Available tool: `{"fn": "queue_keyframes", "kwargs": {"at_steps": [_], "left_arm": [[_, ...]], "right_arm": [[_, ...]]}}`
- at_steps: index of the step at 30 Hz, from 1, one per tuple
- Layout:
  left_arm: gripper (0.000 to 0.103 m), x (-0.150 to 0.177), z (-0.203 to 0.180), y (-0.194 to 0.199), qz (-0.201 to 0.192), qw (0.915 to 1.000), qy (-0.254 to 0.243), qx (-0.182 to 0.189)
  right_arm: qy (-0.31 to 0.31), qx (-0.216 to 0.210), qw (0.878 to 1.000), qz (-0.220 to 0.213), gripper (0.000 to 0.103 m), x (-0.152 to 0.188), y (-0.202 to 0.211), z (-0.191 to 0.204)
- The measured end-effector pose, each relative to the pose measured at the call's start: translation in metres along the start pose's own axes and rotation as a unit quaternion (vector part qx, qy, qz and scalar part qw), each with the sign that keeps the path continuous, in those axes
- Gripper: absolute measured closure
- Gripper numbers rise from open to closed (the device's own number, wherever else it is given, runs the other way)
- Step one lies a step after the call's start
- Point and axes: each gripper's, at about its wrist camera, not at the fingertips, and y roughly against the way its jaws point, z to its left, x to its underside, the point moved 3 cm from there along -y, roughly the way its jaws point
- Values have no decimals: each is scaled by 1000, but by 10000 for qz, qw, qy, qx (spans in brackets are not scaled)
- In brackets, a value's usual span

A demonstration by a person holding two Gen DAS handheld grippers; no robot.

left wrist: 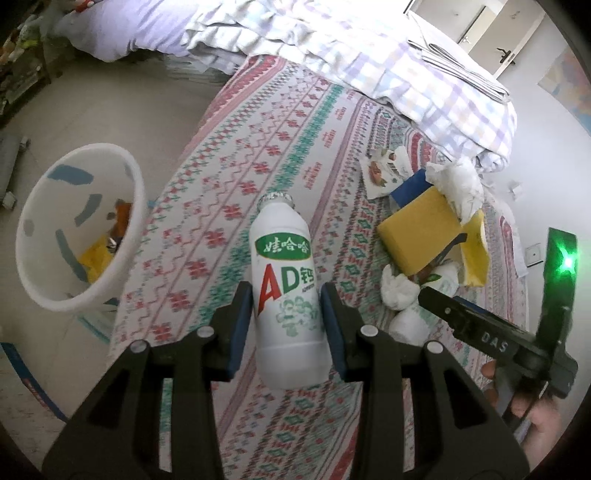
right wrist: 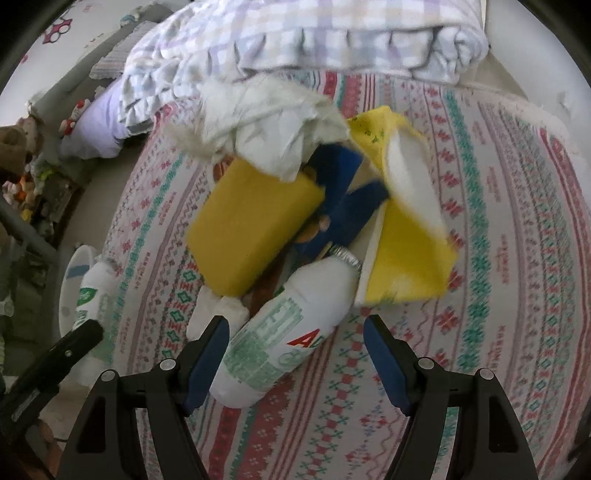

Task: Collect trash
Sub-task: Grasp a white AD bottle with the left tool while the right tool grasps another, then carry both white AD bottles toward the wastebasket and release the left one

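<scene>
My left gripper is shut on a white AD calcium milk bottle and holds it above the patterned bed sheet. A white trash bin with some trash inside stands on the floor to the left. My right gripper is open over a second white bottle that lies on the sheet, beside its left finger. Beyond it lie a yellow box, a torn yellow and blue carton and crumpled white tissue. The right gripper also shows in the left wrist view.
A checked purple quilt is bunched at the far side of the bed. A snack wrapper and tissue balls lie near the yellow box. Shelves with toys stand at the left. A door is far right.
</scene>
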Motion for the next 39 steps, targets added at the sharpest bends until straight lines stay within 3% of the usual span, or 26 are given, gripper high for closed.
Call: {"fn": "queue_keyframes", "kwargs": {"at_steps": [5, 12, 16, 31, 39], "left_arm": [[63, 1, 10, 6, -27, 10000, 1, -46], [63, 2, 23, 13, -65, 9999, 4, -123], [63, 3, 28, 15, -76, 9998, 12, -161], [63, 5, 42, 30, -188, 9997, 2, -179], [63, 1, 54, 40, -300, 9993, 151, -162]], "right_arm": [[-261, -134, 9995, 152, 31, 3, -10, -4], [-95, -285, 9993, 200, 53, 8, -6, -7], [54, -361, 9991, 226, 58, 16, 1, -9], [498, -821, 9954, 68, 64, 42, 54, -8], [689, -1040, 9922, -5, 64, 51, 67, 13]]}}
